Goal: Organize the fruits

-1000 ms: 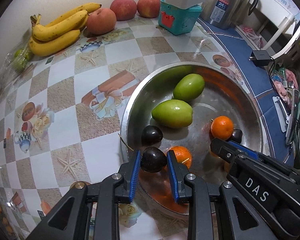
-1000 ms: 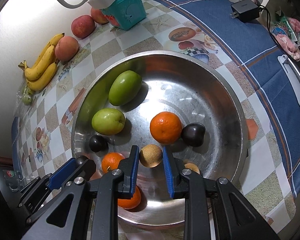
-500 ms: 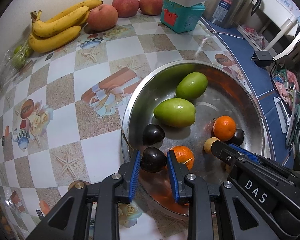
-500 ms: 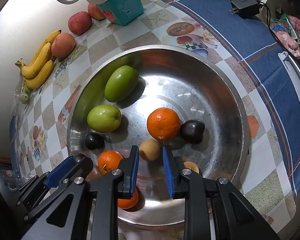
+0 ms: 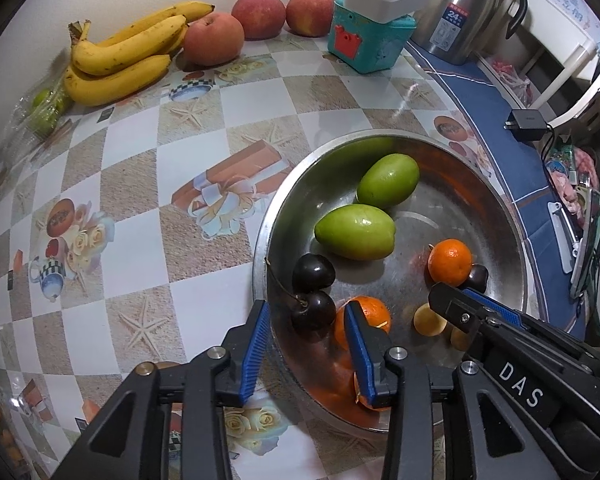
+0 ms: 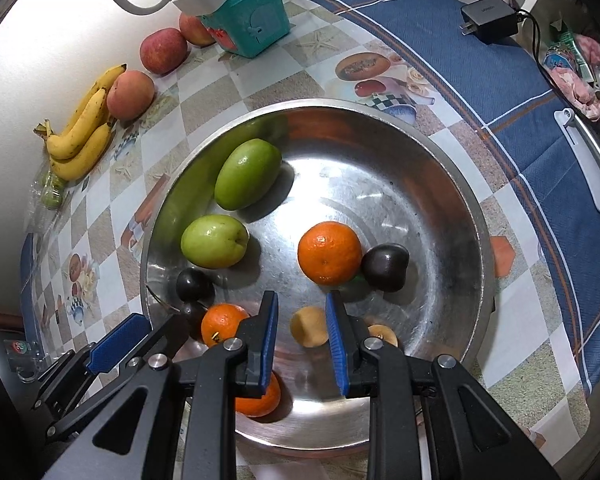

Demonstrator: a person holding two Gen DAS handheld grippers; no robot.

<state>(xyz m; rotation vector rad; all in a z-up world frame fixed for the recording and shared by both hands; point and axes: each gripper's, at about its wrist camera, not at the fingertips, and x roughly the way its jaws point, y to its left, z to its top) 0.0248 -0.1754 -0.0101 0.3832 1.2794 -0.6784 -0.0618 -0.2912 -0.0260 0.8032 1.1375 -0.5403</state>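
Left-wrist view: the left claw [image 5: 306, 344] is seen opening over the near-left rim of a steel bowl [image 5: 512, 240], its blue pads no longer pressing the dark cherry [image 5: 314, 316] that lies between them on the bowl's floor. A thin stem is seen curving from this glossy, near-black fruit toward the rim. A second dark cherry [image 5: 313, 273] is touching it on the far side, and a small orange [image 5: 370, 312] is partly hidden behind the claw's right pad. Farther into the bowl, two smooth green fruits [image 5: 355, 232] are laid side by side, touching. Toward the bowl's right side, another orange [image 5: 449, 262] is set against a third dark fruit [image 5: 477, 277].

In the right-wrist view, the right claw [image 6: 300, 330] is held narrow above the bowl's near side, and a small tan round fruit [image 6: 309, 326] is seen between its pads, though contact cannot be told for certain. A second tan fruit [image 6: 382, 334] is half hidden behind the right pad.

Beyond the bowl, on the chequered counter [image 5: 132, 184], a bunch of yellow bananas [image 5: 124, 56] and three reddish peaches [image 5: 214, 38] are lined along the wall, beside a teal box [image 5: 370, 38].
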